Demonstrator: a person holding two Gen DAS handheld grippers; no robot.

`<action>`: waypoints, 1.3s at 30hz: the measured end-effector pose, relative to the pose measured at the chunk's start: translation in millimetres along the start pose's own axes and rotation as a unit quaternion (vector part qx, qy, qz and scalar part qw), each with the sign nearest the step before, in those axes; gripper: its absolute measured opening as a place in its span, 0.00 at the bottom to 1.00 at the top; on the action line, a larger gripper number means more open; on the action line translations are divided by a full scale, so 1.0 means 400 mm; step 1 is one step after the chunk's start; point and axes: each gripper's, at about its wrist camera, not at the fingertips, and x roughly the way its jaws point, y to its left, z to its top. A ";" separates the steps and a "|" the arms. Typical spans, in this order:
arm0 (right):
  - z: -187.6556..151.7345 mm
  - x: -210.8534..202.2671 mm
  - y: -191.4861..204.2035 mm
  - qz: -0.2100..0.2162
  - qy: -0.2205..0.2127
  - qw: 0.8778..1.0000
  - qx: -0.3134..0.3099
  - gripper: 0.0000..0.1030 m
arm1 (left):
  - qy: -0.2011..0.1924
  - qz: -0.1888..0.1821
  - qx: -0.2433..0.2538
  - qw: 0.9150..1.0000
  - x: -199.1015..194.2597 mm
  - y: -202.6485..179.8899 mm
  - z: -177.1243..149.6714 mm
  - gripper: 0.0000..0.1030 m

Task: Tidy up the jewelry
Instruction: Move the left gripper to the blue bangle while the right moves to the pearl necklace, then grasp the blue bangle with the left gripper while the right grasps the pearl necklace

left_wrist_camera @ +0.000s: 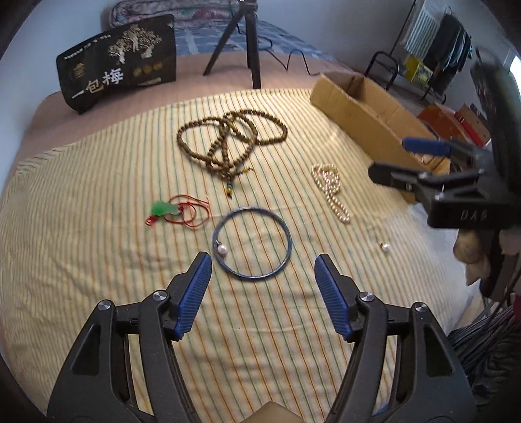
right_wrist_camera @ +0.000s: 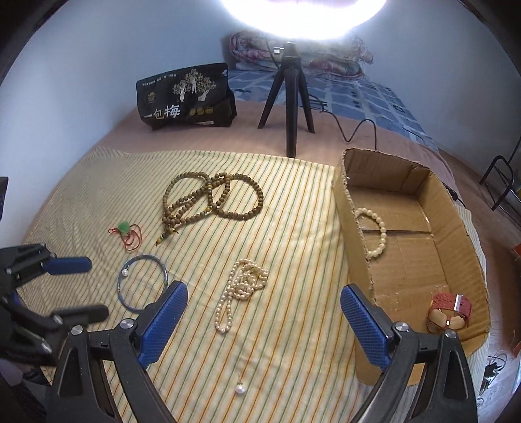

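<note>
Blue wire bangle [left_wrist_camera: 252,243] carrying one pearl lies flat, round.

A home bedroom: a bed [right_wrist_camera: 374,97] with a blue checked sheet and a folded floral quilt [right_wrist_camera: 302,48] at its far edge, clothes on a rack [left_wrist_camera: 446,42] by the wall, and a black snack bag [right_wrist_camera: 185,97] nearby.

bright lamp [right_wrist_camera: 302,13] glare overhead, fisheye-curved dark corners, sharp centre.
</note>
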 end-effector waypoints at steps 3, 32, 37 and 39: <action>0.005 0.012 0.005 0.004 0.006 1.000 -0.004 0.93 | 0.009 0.007 0.008 1.000 0.028 -0.009 -0.003 0.66; -0.001 0.168 0.017 0.029 0.104 0.994 0.002 0.82 | 0.027 0.030 -0.020 0.999 0.151 0.011 0.024 0.74; -0.009 0.199 0.024 0.022 0.123 0.992 -0.004 0.76 | 0.028 0.027 -0.023 0.999 0.152 0.016 0.026 0.72; -0.007 0.199 0.025 0.021 0.120 0.993 -0.004 0.69 | 0.027 0.024 -0.026 0.999 0.147 0.018 0.023 0.72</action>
